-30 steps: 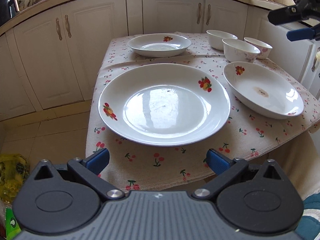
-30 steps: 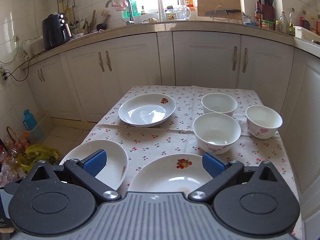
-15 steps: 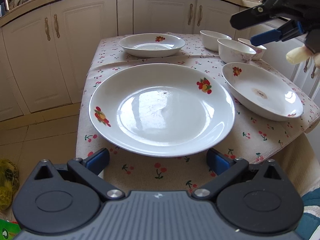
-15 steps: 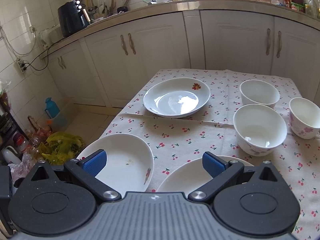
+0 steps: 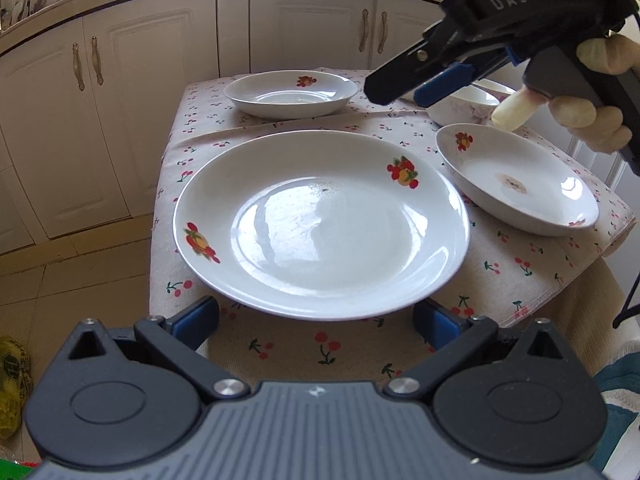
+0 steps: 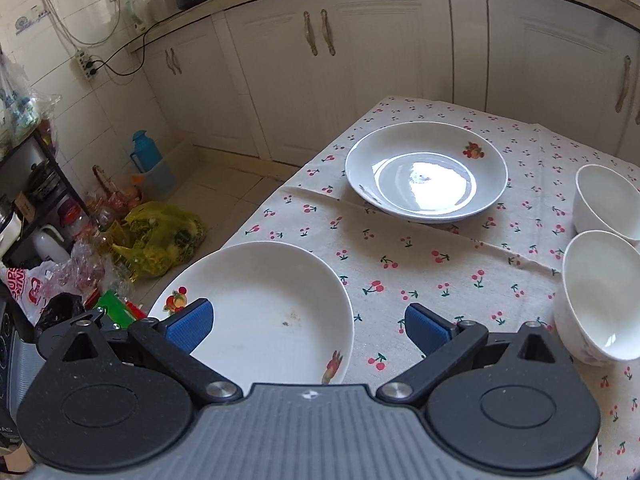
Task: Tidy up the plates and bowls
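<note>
**Both jaws wide, nothing lifted yet**

The large plate point(image 5: 320, 224) lies flat on the cherry-print cloth point(image 5: 520, 272) at the near edge of the counter, its near rim sitting just ahead of my left gripper point(image 5: 316, 320). Those jaws stand fully spread, one blue pad at each side of the rim, holding nothing. To its right rests a deep oval dish point(image 5: 520, 184) with a brownish spot in its well; farther back sits a smaller soup plate point(image 5: 290, 94), and a bowl point(image 5: 464, 106) is partly hidden behind my right gripper point(image 5: 408, 88), which hangs in the air over that corner. From the right wrist view its jaws are equally wide and empty, hovering above the large plate's far rim, with the soup plate beyond and two white bowls point(image 6: 600, 292) at the right edge; a third I cannot see from here.

I judge the stacking has not begun: every piece is apart from the others.

What worries me is the plate's low, glossy rim. If I close on it from this shallow angle, the pads may ride over the lip and skid the plate on the cloth instead of gripping it. The cloth has a raised fold across its middle and hangs loose off the counter edge; dragging any dish could bunch it and tip the bowls. The two grippers are also near each other, so a hasty reach could knock them together.
</note>
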A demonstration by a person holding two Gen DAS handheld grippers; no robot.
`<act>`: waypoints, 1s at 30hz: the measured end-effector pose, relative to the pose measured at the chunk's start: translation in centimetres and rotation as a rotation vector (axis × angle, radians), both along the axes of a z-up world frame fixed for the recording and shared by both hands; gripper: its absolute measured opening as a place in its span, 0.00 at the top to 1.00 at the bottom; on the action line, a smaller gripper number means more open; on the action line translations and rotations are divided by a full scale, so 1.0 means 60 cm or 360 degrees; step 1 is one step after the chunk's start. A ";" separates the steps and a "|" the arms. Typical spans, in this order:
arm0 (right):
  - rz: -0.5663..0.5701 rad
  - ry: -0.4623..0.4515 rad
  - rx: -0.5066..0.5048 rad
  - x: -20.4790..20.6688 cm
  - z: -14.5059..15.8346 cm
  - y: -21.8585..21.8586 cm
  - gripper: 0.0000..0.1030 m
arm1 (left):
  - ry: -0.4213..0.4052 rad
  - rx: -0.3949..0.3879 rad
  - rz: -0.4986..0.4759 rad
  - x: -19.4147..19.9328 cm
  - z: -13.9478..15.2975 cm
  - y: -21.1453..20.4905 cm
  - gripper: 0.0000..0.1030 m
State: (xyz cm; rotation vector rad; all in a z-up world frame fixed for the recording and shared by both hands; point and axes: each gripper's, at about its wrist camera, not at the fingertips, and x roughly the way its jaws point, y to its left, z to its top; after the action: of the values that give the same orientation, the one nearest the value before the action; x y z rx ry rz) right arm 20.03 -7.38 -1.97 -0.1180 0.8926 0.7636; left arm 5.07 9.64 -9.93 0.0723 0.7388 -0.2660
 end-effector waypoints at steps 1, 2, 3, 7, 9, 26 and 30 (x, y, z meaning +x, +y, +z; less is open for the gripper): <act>0.0028 0.0004 -0.0008 0.004 -0.003 0.005 0.00 | -0.0005 -0.0002 -0.0014 0.000 0.000 0.002 0.00; 0.0057 0.0011 -0.0017 0.009 -0.006 0.010 0.00 | -0.0008 -0.0003 -0.0023 0.001 0.000 0.003 0.00; 0.0081 0.0016 -0.0026 0.014 -0.008 0.015 0.00 | -0.0010 -0.0004 -0.0028 0.001 -0.001 0.005 0.00; 0.0178 0.0034 -0.0076 0.036 -0.023 0.037 0.03 | -0.0019 0.0008 -0.0069 0.006 0.000 0.010 0.00; 0.0227 0.0058 -0.0108 0.046 -0.032 0.048 0.09 | -0.0018 0.0012 -0.0080 0.009 0.001 0.011 0.00; 0.0408 0.0247 -0.0130 0.090 -0.080 0.087 0.34 | -0.0020 0.0040 -0.0198 0.021 0.001 0.016 0.01; 0.0405 0.0255 -0.0114 0.092 -0.079 0.084 0.34 | -0.0009 0.0041 -0.0203 0.022 0.002 0.016 0.01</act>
State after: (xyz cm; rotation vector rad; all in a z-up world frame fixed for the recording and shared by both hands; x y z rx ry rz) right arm 25.56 -2.33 -6.70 -0.2397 1.0701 0.9882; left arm 6.36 10.61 -9.82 0.1448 0.7329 -0.3780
